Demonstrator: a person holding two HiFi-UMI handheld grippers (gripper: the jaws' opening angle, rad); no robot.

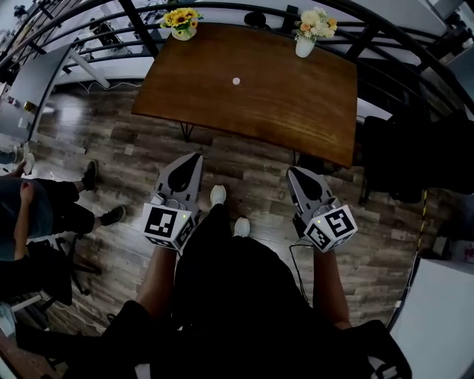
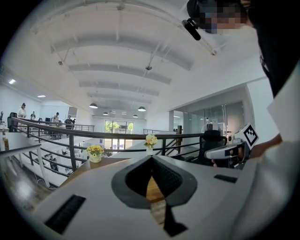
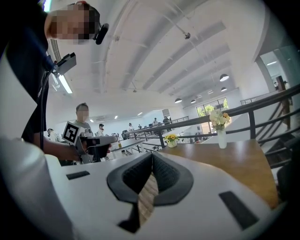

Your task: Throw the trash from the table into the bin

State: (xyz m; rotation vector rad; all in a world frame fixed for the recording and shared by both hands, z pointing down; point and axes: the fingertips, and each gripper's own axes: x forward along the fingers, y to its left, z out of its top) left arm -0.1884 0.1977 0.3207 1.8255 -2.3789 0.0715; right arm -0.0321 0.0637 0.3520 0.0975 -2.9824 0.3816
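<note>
Head view: L claw (image 1: 195, 156), R claw (image 1: 292, 172) clenched, empty; pot (image 1: 183, 33), vase (image 1: 304, 47) hold flowers on table (image 1: 281, 104).

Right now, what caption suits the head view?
Left gripper and right gripper, shut and empty, face a wooden table with yellow flowers, a white vase and a white scrap.

smooth wooden table (image 1: 266, 96), wood-plank floor (image 1: 252, 178), dark metal railing (image 2: 70, 145)

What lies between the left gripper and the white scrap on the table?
Nothing: in the head view, only bare floor and bare tabletop separate the left gripper from the scrap.
</note>
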